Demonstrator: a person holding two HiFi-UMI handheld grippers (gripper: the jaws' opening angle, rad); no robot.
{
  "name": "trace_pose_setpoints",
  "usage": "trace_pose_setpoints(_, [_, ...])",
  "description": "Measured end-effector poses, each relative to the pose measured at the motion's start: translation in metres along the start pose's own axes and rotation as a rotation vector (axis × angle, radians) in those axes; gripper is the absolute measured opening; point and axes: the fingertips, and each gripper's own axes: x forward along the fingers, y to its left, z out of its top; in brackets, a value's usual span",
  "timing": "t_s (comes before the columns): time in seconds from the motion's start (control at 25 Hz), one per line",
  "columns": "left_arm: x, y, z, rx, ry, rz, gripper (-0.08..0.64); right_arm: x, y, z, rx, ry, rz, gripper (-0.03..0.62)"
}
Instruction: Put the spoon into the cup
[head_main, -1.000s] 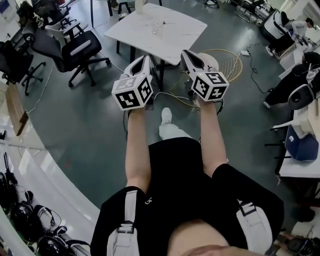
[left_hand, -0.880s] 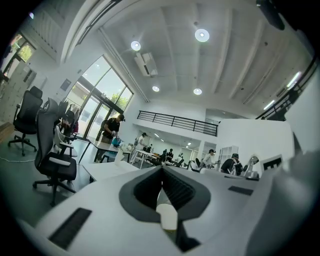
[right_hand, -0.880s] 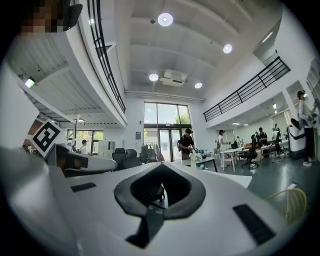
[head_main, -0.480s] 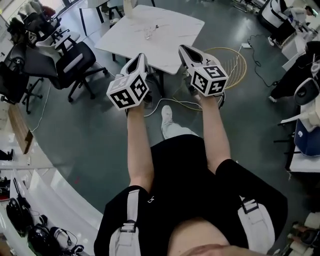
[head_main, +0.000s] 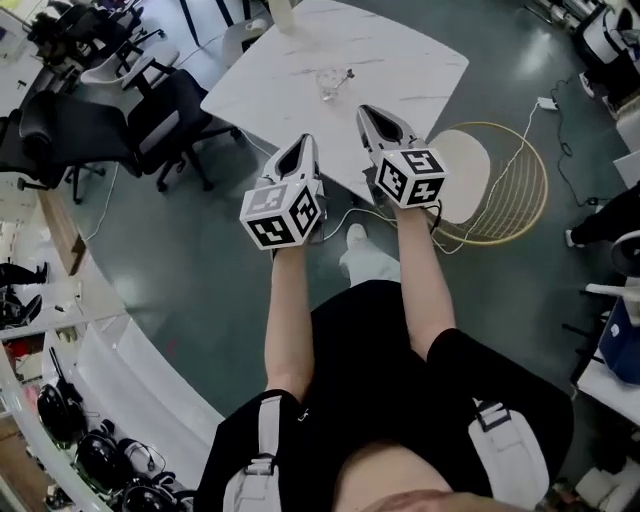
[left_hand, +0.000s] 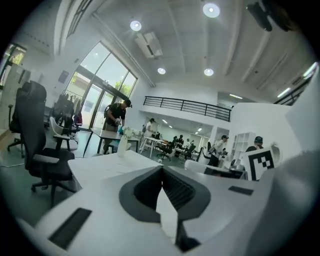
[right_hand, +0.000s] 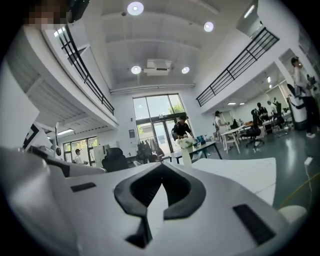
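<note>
In the head view a clear glass cup (head_main: 328, 85) stands near the middle of a white marble-look table (head_main: 420, 70). A small spoon (head_main: 346, 74) lies just right of the cup. Both grippers are held out over the table's near edge, short of the cup. My left gripper (head_main: 300, 150) is shut with nothing in it; its jaw tips meet in the left gripper view (left_hand: 162, 168). My right gripper (head_main: 369, 111) is shut and empty too, with its tips together in the right gripper view (right_hand: 161, 165). Neither gripper view shows the cup or spoon.
Black office chairs (head_main: 150, 110) stand left of the table. A gold wire stool (head_main: 500, 190) with a white seat sits at its right, with cables on the floor. A white vase (head_main: 283, 12) is at the table's far edge. People work at distant desks (left_hand: 116, 117).
The table has come closer and lower in the head view. Both grippers have moved forward to its near edge and stayed shut.
</note>
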Motion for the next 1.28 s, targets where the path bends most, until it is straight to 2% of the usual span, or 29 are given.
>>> trace_pose_setpoints(0.12, [0.051,0.033,0.010,-0.010,0.017,0.064,0.014,0.057,-0.027,-0.009,0.048,0.013,0.030,0.006])
trace_pose_setpoints(0.24, [0.104,0.047,0.003,-0.010,0.059,0.092,0.014,0.091,-0.078,-0.026,0.209,0.009,0.018,0.006])
trace_pose_setpoints(0.36, [0.152,0.042,-0.008,0.027,0.131,0.087,0.014,0.111,-0.134,-0.041,0.357,-0.003,-0.045,0.006])
trace_pose_setpoints(0.48, [0.179,0.038,-0.005,0.086,0.168,0.084,0.014,0.127,-0.163,-0.042,0.410,-0.007,-0.066,0.006])
trace_pose_setpoints(0.8, [0.218,0.053,0.001,0.061,0.182,0.092,0.014,0.161,-0.174,-0.026,0.334,0.017,-0.022,0.005])
trace_pose_setpoints(1.12, [0.227,0.071,0.006,0.005,0.151,0.082,0.014,0.180,-0.165,-0.013,0.198,0.048,-0.003,0.006])
trace_pose_setpoints(1.28, [0.229,0.088,0.010,-0.036,0.122,0.106,0.014,0.180,-0.156,-0.012,0.115,0.073,0.014,0.006])
